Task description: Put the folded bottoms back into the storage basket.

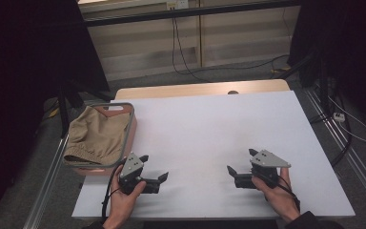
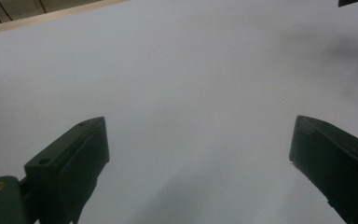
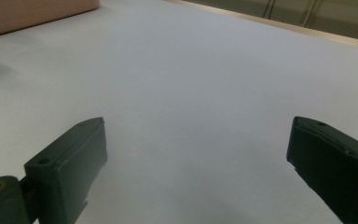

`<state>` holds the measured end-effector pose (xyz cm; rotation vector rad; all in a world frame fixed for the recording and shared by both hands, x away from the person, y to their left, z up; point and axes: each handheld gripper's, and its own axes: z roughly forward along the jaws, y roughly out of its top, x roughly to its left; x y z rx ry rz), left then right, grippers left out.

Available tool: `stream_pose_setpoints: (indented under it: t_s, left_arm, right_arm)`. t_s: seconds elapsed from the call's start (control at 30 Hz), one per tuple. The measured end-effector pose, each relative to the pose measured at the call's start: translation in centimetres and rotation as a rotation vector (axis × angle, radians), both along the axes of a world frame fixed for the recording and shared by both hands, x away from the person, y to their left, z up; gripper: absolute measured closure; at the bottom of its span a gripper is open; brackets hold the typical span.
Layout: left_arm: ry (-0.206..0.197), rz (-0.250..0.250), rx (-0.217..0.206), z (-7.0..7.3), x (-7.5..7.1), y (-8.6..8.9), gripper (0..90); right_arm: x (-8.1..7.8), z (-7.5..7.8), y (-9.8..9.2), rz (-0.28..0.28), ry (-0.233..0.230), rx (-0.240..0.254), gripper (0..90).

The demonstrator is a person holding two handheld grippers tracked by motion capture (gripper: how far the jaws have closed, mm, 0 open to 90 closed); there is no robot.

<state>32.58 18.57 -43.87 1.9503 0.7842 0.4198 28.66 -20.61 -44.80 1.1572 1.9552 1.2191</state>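
Observation:
A person's hands hold two black grippers low over a white table (image 1: 209, 129). My left gripper (image 1: 153, 167) sits near the front left, jaws spread wide and pointing right, nothing between them (image 2: 198, 144). My right gripper (image 1: 242, 161) sits near the front right, jaws spread wide and pointing left, with bare table between them (image 3: 196, 142). A tan folded cloth (image 1: 95, 136) lies in a pink basket (image 1: 129, 138) with a grey rim at the table's left edge, just behind the left gripper.
The table's wooden far edge (image 1: 200, 89) shows beyond the white sheet. Black stands and cables (image 1: 181, 52) are on the floor behind and to the right. Metal rails (image 1: 343, 143) run along both sides of the table.

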Motion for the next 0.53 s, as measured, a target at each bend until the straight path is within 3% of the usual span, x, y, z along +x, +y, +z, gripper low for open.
stream_pose_setpoints:
  t_s: [0.2,0.3,0.53]
  left_arm:
    - [-0.009,0.004,-0.001,0.0,-0.2,0.1,4.4]
    - [-0.004,0.006,-0.001,-0.1,-0.3,0.2,4.4]
    - [0.017,0.010,-0.001,-0.4,-0.1,0.2,4.4]
  right_arm:
    - [-1.3,-0.3,-2.0,-0.057,-0.013,-0.011,4.5]
    - [-1.6,-0.4,-2.2,-0.077,-0.014,-0.026,4.4]
    - [-2.0,-0.3,-2.0,-0.071,-0.017,0.005,3.3]
